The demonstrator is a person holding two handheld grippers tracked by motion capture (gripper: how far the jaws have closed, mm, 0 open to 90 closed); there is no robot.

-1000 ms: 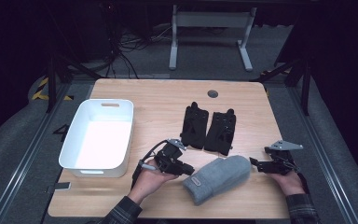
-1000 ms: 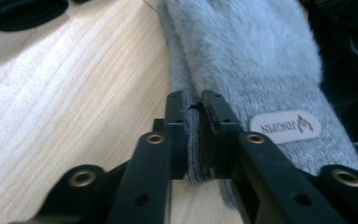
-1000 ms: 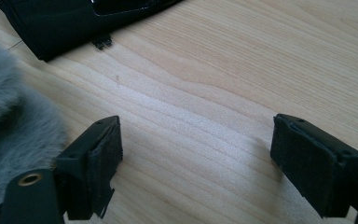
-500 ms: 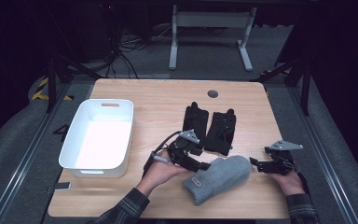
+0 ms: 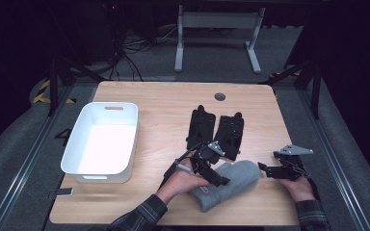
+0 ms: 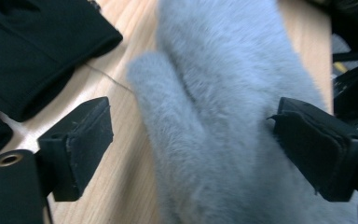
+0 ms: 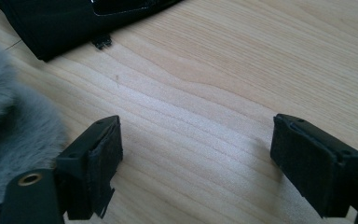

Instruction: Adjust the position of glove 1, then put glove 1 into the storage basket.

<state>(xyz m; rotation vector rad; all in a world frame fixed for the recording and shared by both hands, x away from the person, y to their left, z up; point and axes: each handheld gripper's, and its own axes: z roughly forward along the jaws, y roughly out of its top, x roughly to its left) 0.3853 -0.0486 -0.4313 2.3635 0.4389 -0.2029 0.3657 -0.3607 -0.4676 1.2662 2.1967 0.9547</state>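
Wooden table (image 5: 164, 106) under me: my left gripper (image 5: 211, 166) has just slid toward three o'clock, over the grey mitten (image 5: 231, 185) at six o'clock, its jaws just spread wide astride it, not yet pinching. Right gripper (image 5: 270, 169) idles open, empty.

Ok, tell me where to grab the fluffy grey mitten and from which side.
Probably take the fluffy grey mitten at its thumb lobe, coming straight down from above. The mitten lies flat on the wooden table, and the lobe is narrow enough to fit between the open left gripper, whose jaws have just been opening and already straddle it without pressing.
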